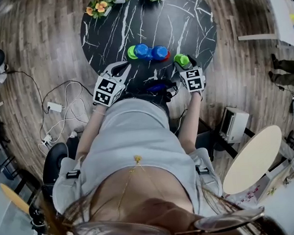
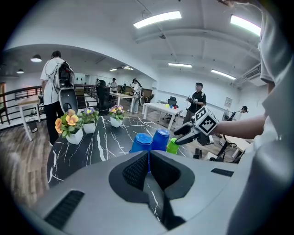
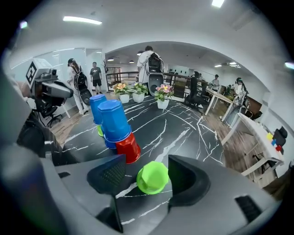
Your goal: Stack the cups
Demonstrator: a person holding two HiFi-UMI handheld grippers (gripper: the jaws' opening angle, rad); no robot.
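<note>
Upside-down cups stand on the round black marble table (image 1: pixel 189 15). A blue cup (image 1: pixel 141 50) sits over a green one (image 1: pixel 131 53), and a second blue cup (image 1: pixel 158 52) sits over a red one (image 1: pixel 167 55). A lone green cup (image 1: pixel 181 60) stands upside down at the near right. My right gripper (image 1: pixel 185 65) is open around this green cup (image 3: pixel 153 177), with a gap on the left side. The blue-on-red stack (image 3: pixel 115 121) stands just beyond it. My left gripper (image 1: pixel 120 69) is shut and empty near the table's front edge, pointing at the blue cups (image 2: pixel 141 142).
Three flower pots (image 1: pixel 98 7) line the table's far edge. Cables and a power strip (image 1: pixel 55 106) lie on the wooden floor at the left. A white table (image 1: pixel 280 12) stands at the right, a round beige tabletop (image 1: pixel 251 159) nearer. Several people stand in the background.
</note>
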